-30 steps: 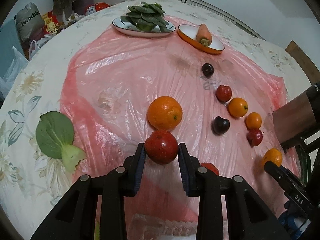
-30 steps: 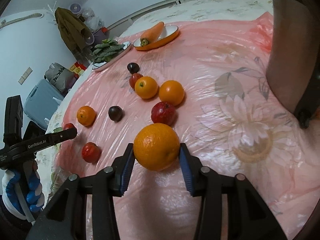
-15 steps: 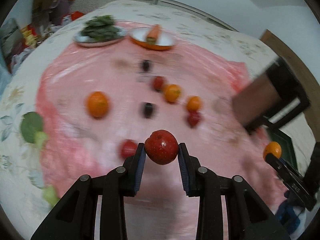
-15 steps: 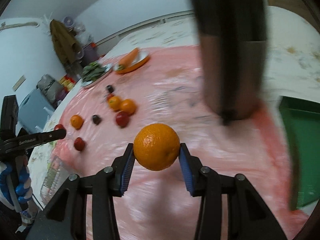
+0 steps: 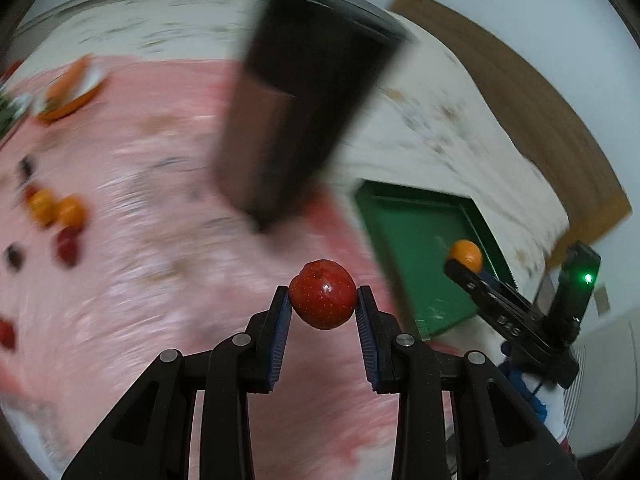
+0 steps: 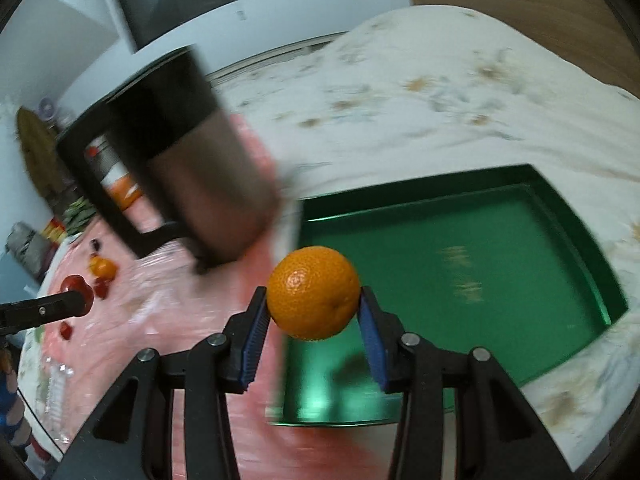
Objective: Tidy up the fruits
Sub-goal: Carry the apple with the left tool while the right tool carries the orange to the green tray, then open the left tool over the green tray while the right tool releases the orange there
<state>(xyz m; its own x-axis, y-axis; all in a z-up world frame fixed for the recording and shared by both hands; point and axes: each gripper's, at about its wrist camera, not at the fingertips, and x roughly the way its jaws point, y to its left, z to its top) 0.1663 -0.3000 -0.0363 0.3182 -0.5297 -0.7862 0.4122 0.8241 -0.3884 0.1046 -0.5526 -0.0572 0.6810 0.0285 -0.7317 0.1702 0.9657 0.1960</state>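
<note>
Pink plastic sheet (image 5: pixel 168 240) covers the near and left part of a floral-cloth bench (image 5: pixel 440 120), all heavily blurred. Left wrist view: left gripper (image 5: pixel 322 312) has its blue-padded fingers (image 5: pixel 280 320) clamped on a red apple (image 5: pixel 322 300), held above the sheet. Dark jug (image 5: pixel 296 120) stands far centre, tilted in the view. Green tray (image 5: pixel 416 240) lies right of the jug, on the cloth. Right gripper (image 5: pixel 466 268) shows at far right over the tray's right rim, pinching an orange (image 5: pixel 465 254). Loose fruits (image 5: pixel 56 216) sit at far left on the sheet, orange dish (image 5: pixel 68 92) beyond them.

Right wrist view: right gripper (image 6: pixel 314 312) fingers (image 6: pixel 370 332) pressed on both sides of the orange (image 6: pixel 314 292), held over the near left corner of the green tray (image 6: pixel 540 240). Tray floor bare where visible. Jug (image 6: pixel 180 160) with its handle stands left of the tray, on the sheet's edge. Left gripper (image 6: pixel 76 300) enters from the left edge with the red apple (image 6: pixel 76 286) at its tip, over the pink sheet (image 6: pixel 160 300). Remaining fruits (image 6: pixel 102 270) lie far left behind it, too blurred to count.
</note>
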